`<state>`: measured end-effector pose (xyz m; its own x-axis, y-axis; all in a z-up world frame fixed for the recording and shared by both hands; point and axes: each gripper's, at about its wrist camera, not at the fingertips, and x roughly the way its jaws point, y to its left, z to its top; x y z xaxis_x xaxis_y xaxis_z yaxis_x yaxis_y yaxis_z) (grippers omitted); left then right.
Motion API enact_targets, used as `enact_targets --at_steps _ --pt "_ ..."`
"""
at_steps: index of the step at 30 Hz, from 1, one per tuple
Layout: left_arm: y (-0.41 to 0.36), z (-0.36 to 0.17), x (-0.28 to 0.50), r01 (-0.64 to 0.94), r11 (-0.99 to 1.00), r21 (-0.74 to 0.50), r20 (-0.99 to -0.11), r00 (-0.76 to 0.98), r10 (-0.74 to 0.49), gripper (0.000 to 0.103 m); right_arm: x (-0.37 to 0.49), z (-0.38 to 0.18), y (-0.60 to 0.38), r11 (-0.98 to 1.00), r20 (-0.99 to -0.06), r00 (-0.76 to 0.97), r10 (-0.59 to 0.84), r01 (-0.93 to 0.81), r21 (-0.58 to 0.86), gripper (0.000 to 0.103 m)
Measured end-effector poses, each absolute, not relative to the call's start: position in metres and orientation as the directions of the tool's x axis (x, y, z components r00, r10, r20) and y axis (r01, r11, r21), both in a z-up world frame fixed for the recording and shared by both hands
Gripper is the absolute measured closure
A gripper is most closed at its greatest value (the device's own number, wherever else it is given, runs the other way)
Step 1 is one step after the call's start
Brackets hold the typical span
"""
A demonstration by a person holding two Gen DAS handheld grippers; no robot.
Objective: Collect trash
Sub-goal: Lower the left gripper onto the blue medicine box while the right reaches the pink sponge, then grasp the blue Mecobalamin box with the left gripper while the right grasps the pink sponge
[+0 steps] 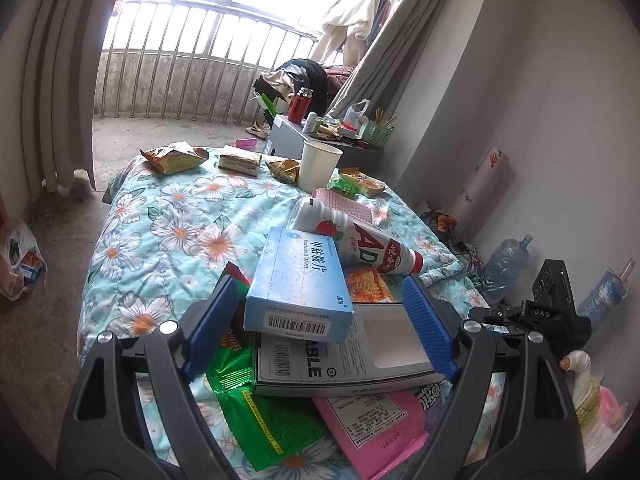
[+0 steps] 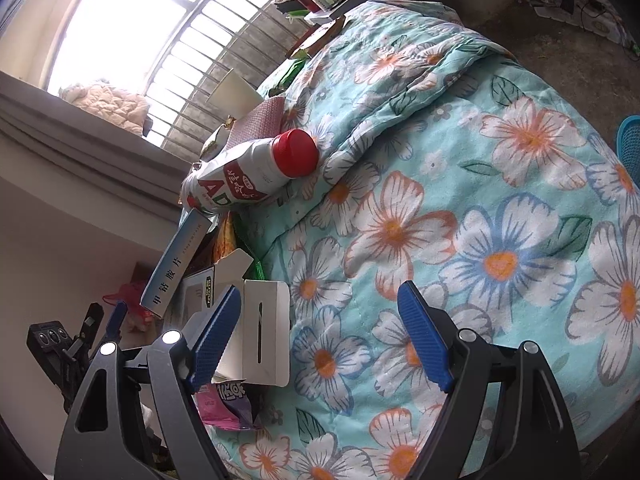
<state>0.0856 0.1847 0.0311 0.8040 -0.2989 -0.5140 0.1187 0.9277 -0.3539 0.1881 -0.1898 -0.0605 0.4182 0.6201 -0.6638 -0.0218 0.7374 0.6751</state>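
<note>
Blue-padded and spread wide, our left gripper [image 1: 320,320] hangs over a heap of trash on the flowered quilt [image 1: 160,232], grasping nothing. Between its jaws lie the pale blue medicine box [image 1: 296,280] and the grey carton [image 1: 344,356] beneath it, the box's long axis running away from us and leaning left. Our right gripper [image 2: 320,336], also released and empty, faces bare quilt, with the heap off to its left. We judge the left hand nearer. A capped milk bottle [image 1: 360,240] lies just beyond.
</note>
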Motion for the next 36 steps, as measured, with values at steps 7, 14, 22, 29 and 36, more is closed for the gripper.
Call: enact_targets --at_steps 7,14,22,29,36 --pt "0.180 0.032 0.117 0.131 0.948 -0.291 -0.586 0.759 -0.285 0.019 0.208 -0.043 -0.171 0.733 -0.646 0.419 0.638 -0.073 0.676 0.025" --pt "0.172 0.029 0.170 0.226 0.942 -0.247 -0.735 0.590 -0.334 0.018 0.223 -0.024 -0.159 0.765 -0.666 0.417 0.618 -0.123 0.632 0.025" --pt "0.173 0.002 0.211 0.252 0.919 -0.302 -0.850 0.365 -0.379 0.018 0.289 0.010 -0.140 0.772 -0.672 0.402 0.622 -0.172 0.612 0.024" --pt "0.177 -0.011 0.223 0.221 0.913 -0.342 -0.859 0.319 -0.400 0.018 0.382 -0.012 -0.107 0.748 -0.706 0.289 0.647 -0.063 0.661 0.024" --pt "0.170 -0.015 0.232 0.225 0.907 -0.357 -0.870 0.275 -0.410 0.018 0.430 -0.068 -0.078 0.760 -0.756 0.127 0.643 0.023 0.650 0.025"
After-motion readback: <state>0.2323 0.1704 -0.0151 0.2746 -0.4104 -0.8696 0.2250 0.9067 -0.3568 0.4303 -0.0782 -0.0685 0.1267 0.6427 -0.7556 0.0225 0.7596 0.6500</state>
